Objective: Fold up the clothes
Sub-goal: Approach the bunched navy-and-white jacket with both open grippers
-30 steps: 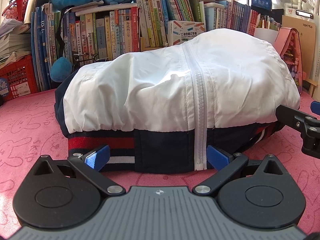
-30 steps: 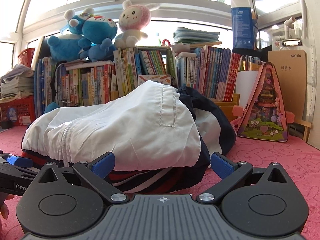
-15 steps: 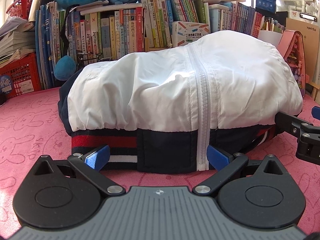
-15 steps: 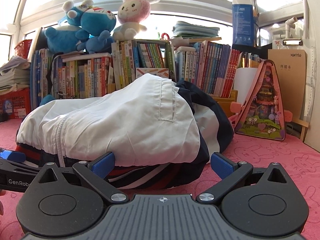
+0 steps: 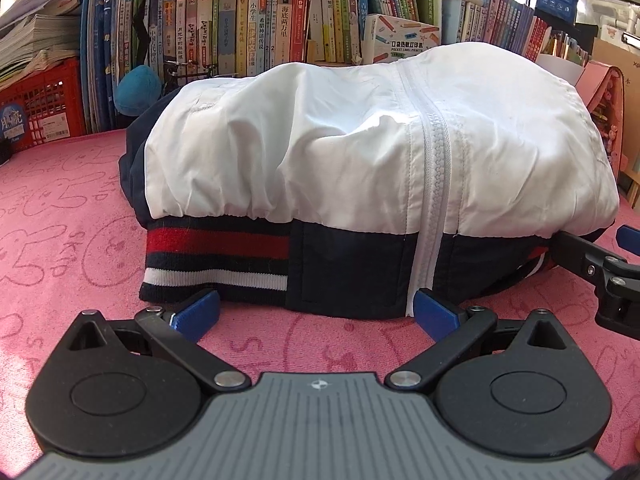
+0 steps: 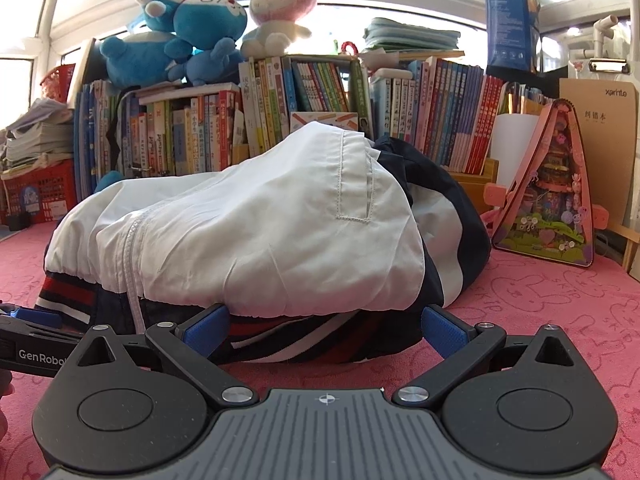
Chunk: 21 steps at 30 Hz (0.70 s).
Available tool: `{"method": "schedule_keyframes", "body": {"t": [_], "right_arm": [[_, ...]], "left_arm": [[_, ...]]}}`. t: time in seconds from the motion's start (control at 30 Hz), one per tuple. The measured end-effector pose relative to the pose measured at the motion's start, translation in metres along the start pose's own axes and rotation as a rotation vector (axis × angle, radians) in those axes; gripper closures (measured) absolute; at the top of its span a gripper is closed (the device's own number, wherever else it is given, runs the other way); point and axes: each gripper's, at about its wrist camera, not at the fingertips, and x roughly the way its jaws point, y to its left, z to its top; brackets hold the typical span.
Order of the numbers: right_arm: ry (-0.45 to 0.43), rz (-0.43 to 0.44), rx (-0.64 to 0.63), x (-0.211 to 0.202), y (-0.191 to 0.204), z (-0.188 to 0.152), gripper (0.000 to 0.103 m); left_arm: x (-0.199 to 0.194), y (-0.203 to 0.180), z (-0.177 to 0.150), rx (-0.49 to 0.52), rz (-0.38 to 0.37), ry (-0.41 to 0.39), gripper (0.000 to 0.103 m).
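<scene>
A folded white and navy jacket with a white zipper and a red, white and navy striped hem lies bundled on the pink mat. My left gripper is open and empty, low on the mat just in front of the hem. My right gripper is open and empty, its blue fingertips against the jacket's striped lower edge at its right end. The right gripper also shows at the right edge of the left wrist view.
A row of books with plush toys on top stands behind the jacket. A red crate with paper stacks is at the back left. A pink toy house and a cardboard box stand at the right.
Both grippers have drawn back slightly from the jacket and the left view has tilted downward. The jacket has not moved and both grippers stay open.
</scene>
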Motion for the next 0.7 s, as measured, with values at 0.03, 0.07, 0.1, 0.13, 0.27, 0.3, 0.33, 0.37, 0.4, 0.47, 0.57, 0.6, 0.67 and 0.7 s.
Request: {"method": "schedule_keyframes", "body": {"t": [0.03,0.07,0.1,0.13,0.27,0.3,0.33,0.37,0.4,0.47,0.57,0.6,0.67,0.7], "right_arm": [[0.010,0.004,0.001,0.001,-0.001,0.000,0.000],[0.023,0.007,-0.001,0.004,-0.001,0.000,0.000],[0.039,0.010,-0.005,0.007,-0.001,0.000,0.000],[0.055,0.012,-0.010,0.011,-0.001,0.001,0.000],[0.073,-0.002,-0.002,0.025,-0.007,0.006,0.000],[0.073,-0.009,0.002,0.028,-0.008,0.008,0.000],[0.079,-0.015,0.002,0.032,-0.010,0.010,0.000],[0.088,-0.020,-0.001,0.038,-0.011,0.013,0.000],[0.100,-0.026,-0.004,0.044,-0.012,0.015,0.000],[0.130,-0.035,0.007,0.057,-0.015,0.021,0.000],[0.170,-0.033,0.017,0.073,-0.015,0.029,0.001],[0.176,-0.047,0.008,0.075,-0.014,0.032,0.008],[0.184,-0.094,-0.012,0.077,-0.012,0.038,0.045],[0.183,-0.116,-0.013,0.075,-0.013,0.042,0.067]], "left_arm": [[0.000,0.005,-0.001,-0.006,-0.012,0.001,0.000],[-0.002,0.010,-0.001,-0.003,-0.016,0.003,0.000],[-0.003,0.014,-0.002,0.003,-0.016,0.006,0.000],[-0.003,0.017,-0.002,0.011,-0.012,0.010,0.000],[-0.007,0.033,-0.007,0.002,-0.011,0.006,0.000],[-0.007,0.037,-0.009,-0.016,-0.021,0.000,0.000],[-0.007,0.040,-0.009,-0.032,-0.031,-0.005,0.000],[-0.008,0.042,-0.009,-0.045,-0.040,-0.010,0.000],[-0.008,0.045,-0.009,-0.059,-0.050,-0.015,0.000],[-0.008,0.044,-0.010,-0.054,-0.046,-0.013,0.000],[-0.007,0.040,-0.009,-0.029,-0.029,-0.004,0.000],[-0.007,0.041,-0.010,-0.025,-0.027,-0.003,0.000],[-0.007,0.042,-0.010,-0.025,-0.027,-0.004,0.000],[-0.007,0.043,-0.010,-0.029,-0.031,-0.006,0.000]]}}
